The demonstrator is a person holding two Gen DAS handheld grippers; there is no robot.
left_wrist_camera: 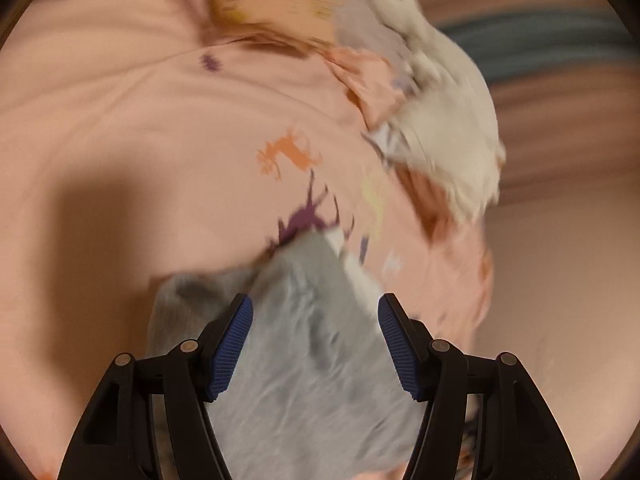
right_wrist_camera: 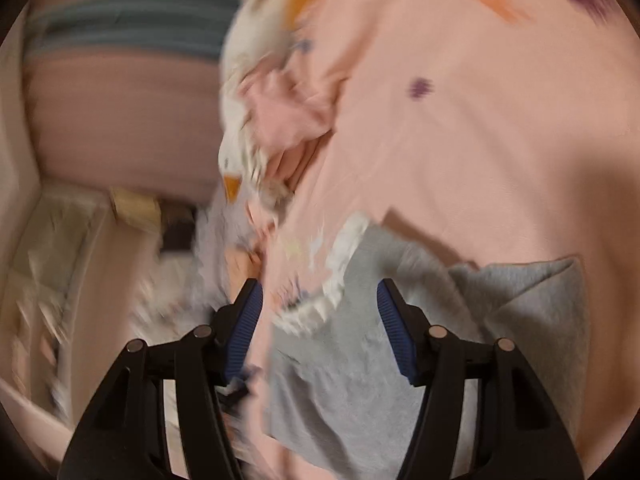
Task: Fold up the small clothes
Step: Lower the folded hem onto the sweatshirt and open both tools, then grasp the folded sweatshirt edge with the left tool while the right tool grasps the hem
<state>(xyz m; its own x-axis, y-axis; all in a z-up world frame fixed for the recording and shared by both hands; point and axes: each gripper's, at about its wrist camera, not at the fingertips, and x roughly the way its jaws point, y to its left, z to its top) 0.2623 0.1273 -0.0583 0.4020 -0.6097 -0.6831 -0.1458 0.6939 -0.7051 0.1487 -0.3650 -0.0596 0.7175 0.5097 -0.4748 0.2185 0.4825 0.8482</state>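
Note:
A small grey garment (left_wrist_camera: 304,344) lies on a pink printed sheet (left_wrist_camera: 132,128). My left gripper (left_wrist_camera: 315,344) is open, its blue pads on either side above the grey cloth. In the right wrist view the same grey garment (right_wrist_camera: 344,360) has a white frilly edge (right_wrist_camera: 336,272) and a folded part at the right (right_wrist_camera: 532,292). My right gripper (right_wrist_camera: 320,328) is open above its left edge. Both views are blurred by motion.
A heap of other small clothes, white, pink and orange (left_wrist_camera: 432,120), lies at the sheet's right side; it also shows in the right wrist view (right_wrist_camera: 260,92). A pink and teal striped surface (right_wrist_camera: 128,32) is behind. Blurred clutter (right_wrist_camera: 80,260) lies off the bed's left edge.

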